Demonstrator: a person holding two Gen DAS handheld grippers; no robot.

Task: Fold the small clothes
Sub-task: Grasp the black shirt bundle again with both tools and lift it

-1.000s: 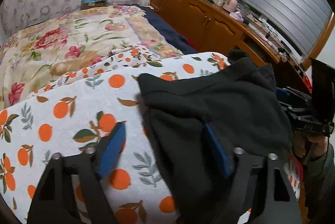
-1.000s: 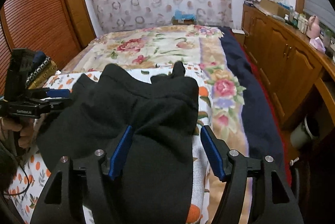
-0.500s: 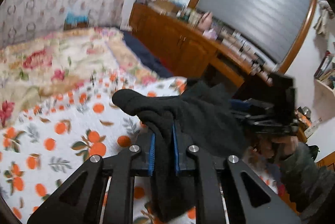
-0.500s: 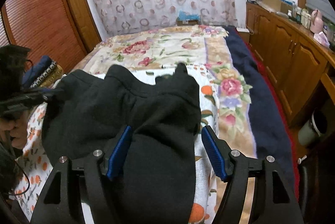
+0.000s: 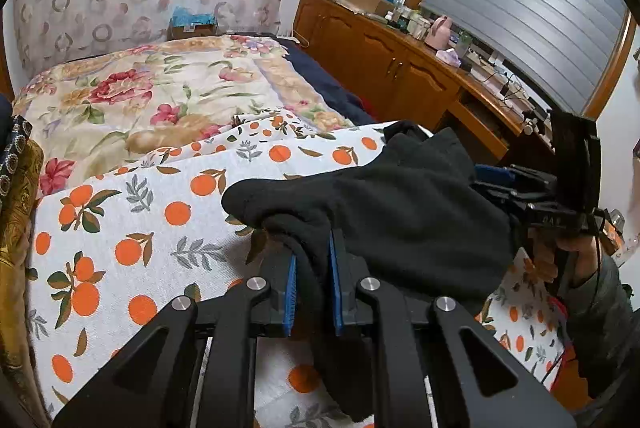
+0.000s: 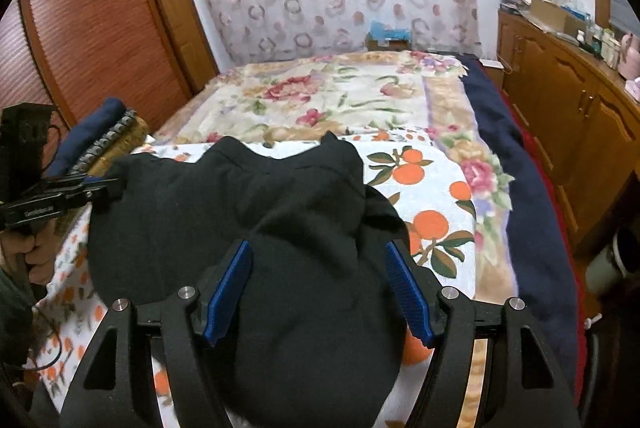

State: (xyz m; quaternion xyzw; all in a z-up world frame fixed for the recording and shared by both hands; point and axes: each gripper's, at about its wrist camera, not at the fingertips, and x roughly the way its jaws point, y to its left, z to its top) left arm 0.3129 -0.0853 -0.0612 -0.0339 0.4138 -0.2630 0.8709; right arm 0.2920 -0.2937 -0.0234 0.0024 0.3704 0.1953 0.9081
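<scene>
A black fleece garment lies bunched on an orange-print cloth spread over the bed. My left gripper is shut on a thick fold at the garment's left edge, and the blue pads press the cloth from both sides. The right wrist view shows the same garment and the left gripper pinching its left corner a little above the bed. My right gripper stands open, its pads wide apart with the garment's near bulk lying loosely between them. In the left wrist view the right gripper sits at the garment's far right end.
A floral bedspread covers the far half of the bed. A stack of folded clothes sits at the bed's left edge. A wooden cabinet with clutter on top runs along the right wall, and slatted wooden doors stand on the left.
My left gripper went from wide open over the garment's edge to shut on it, then lifted the fold off the bed. The right gripper stayed open in place.
</scene>
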